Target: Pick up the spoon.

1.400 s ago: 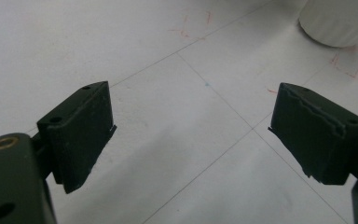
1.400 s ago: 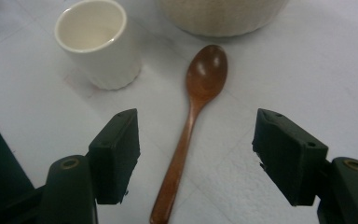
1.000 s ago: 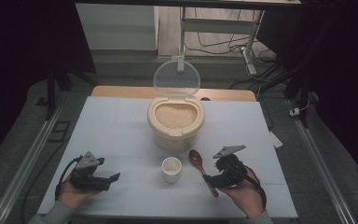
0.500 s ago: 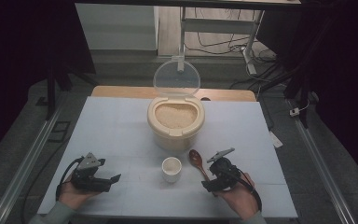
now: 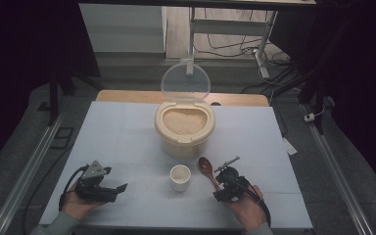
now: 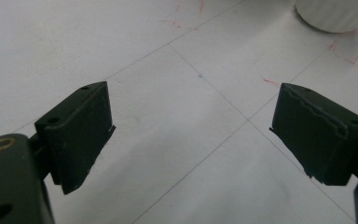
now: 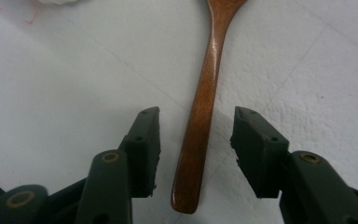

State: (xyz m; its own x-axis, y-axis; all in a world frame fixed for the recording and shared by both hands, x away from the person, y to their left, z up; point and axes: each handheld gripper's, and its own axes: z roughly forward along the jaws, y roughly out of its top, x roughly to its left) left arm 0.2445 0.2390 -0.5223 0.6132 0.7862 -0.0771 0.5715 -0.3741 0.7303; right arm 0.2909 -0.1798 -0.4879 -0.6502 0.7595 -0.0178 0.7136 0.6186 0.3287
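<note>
A brown wooden spoon (image 5: 207, 169) lies flat on the white table, its bowl pointing toward the rice container. My right gripper (image 5: 220, 188) is low over the spoon's handle (image 7: 200, 116), which runs between the two jaws. The jaws have just been closing, but gaps remain on both sides and the pads do not touch the wood. A small white cup (image 5: 180, 176) stands just left of the spoon. My left gripper (image 5: 120, 188) rests at the front left of the table, open wide over bare tabletop (image 6: 186, 116), with nothing between its jaws.
A cream container (image 5: 184, 128) full of rice stands behind the cup, its clear lid (image 5: 185, 82) raised upright. The white cup's base (image 6: 335, 14) shows at the top right of the left gripper view. The table's front edge (image 5: 176, 228) lies close behind both hands.
My right gripper has come down and slightly left onto the spoon's handle, and its jaws have narrowed around it. The left gripper has stayed where it was.
</note>
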